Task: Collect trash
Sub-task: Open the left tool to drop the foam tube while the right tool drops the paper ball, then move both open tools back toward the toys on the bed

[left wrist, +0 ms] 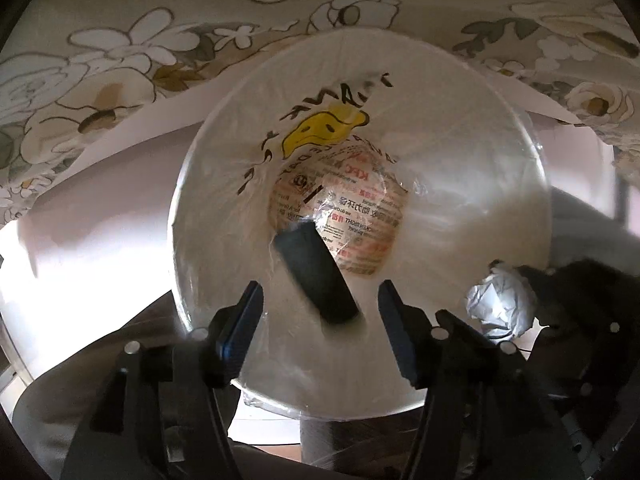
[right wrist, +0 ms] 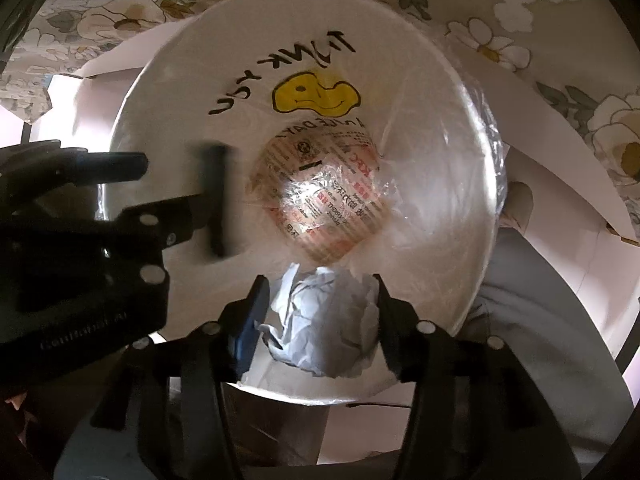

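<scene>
Closest to the right wrist camera, the right gripper [right wrist: 318, 312] clamps a crumpled paper ball [right wrist: 324, 324] over the mouth of a white bin [right wrist: 160, 80] lined with a smiley-print plastic bag [right wrist: 316, 96]. The left gripper [left wrist: 320, 312] hangs wide apart; a blurred dark flat object [left wrist: 316, 272] appears to be falling free inside. Printed food wrapper [right wrist: 320, 196] lies at the bottom. Likely next: release the paper.
</scene>
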Motion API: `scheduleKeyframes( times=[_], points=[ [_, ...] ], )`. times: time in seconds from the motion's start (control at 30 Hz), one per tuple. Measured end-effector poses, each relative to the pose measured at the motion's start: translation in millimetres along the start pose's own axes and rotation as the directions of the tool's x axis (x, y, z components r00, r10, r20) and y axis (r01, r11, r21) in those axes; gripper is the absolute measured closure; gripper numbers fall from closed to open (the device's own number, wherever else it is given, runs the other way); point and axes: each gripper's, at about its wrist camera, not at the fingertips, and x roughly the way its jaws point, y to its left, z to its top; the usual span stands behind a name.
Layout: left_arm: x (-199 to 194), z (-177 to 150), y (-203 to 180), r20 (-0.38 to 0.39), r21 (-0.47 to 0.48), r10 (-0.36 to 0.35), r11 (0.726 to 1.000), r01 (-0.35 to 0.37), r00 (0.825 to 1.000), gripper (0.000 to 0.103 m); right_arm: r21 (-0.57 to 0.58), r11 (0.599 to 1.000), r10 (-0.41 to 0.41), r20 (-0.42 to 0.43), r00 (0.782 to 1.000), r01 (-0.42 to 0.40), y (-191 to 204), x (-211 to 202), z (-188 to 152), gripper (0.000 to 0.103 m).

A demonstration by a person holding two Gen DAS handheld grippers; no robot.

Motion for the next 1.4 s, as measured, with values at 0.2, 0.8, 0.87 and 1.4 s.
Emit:
scheduleKeyframes(
  times=[0.2,0.8,0.87,1.4],
  points=[
    [-0.1,0.4,0.0,-0.001,0.000,0.001,1.000,-0.001,1.000,0.041,0.005,1.000,0.003,0.006,1.000,-0.003,-0.1,-2.3,0.1,0.046],
    [-34.4,-15.4,4.0,0.056,-0.009,0.007,1.000,-0.006,0.998,0.041,-0.019,1.000,-0.021,0.077,0.997,0.022,5.3,-31.9,-13.9,0.041],
    [-45.2,-20.3,4.0,0.074,0.000,0.009,1.000,-0.009,0.997,0.041,-0.029,0.999,-0.027,0.101,0.995,0.030,6.1,-43.8,-18.6,0.041],
    [-195.1,-59.2,-4.0,0.362,0.076,-0.010,0.997,-0.019,0.932,0.041,-0.089,0.990,-0.065,0.382,0.922,0.106,8.1,-183.4,-63.8,0.041]
  ],
)
